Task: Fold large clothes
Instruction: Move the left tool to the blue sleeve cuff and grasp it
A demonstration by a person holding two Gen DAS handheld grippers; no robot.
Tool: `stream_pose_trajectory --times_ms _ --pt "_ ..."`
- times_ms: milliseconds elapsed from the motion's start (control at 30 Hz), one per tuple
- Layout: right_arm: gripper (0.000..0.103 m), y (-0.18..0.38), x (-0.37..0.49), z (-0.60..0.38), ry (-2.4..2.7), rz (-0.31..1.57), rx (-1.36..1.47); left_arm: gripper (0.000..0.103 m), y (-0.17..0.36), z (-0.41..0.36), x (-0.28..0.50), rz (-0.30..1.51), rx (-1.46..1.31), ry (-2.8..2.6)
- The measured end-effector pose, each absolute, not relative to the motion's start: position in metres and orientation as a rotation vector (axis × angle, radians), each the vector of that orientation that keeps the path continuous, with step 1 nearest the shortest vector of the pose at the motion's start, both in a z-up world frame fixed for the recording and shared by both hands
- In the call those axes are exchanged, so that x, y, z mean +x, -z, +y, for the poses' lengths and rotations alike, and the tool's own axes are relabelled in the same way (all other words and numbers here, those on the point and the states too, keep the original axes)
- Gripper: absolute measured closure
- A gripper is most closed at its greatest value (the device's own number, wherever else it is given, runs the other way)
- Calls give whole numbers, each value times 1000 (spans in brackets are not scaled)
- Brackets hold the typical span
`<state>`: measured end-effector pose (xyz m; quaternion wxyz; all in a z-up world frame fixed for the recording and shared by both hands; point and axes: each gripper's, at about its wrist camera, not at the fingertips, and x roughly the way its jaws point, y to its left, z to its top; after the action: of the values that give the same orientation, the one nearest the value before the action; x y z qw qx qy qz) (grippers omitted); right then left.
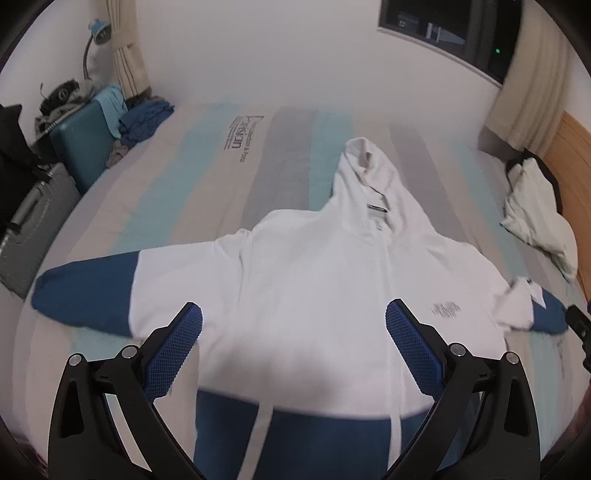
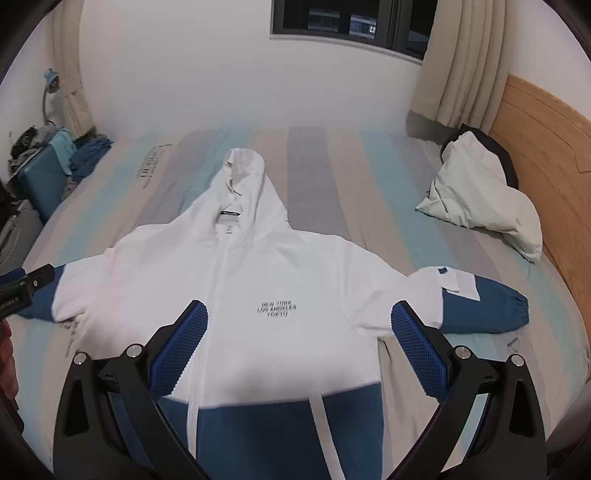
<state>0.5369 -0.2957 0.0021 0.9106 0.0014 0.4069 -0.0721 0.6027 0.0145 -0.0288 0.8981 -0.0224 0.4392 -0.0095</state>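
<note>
While it lies flat and face up on the striped bed, the white and blue hoodie has both sleeves spread and its hood toward the window wall. A pale pillow sits by the headboard. The left gripper and right gripper hover over the hoodie, jaws wide, holding nothing.

Striped bed, dark window

light: dim, even, cool indoor | window dark | blur: soft, hazy centre | edges: strong fisheye bend, black vignette
</note>
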Motion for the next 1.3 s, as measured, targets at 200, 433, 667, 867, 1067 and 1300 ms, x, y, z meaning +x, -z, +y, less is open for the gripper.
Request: stream_pose_trajectory --times_ms 200,433,667,867,1067,1300 --pt "7 36 597 -302 175 900 -8 6 77 29 670 962 -86 5" --pt "7 90 656 -314 166 920 -40 6 137 34 720 998 -73 -44" --pt "7 145 700 -319 168 938 -74 6 175 52 747 1026 -82 -90" --pt "7 166 722 -299 136 955 -121 6 198 90 752 1033 -110 -145" --pt "7 173 727 -266 71 974 -170 6 202 147 738 1027 -138 -225" --pt "7 176 722 -227 28 997 -233 6 191 265 703 994 -138 -393"
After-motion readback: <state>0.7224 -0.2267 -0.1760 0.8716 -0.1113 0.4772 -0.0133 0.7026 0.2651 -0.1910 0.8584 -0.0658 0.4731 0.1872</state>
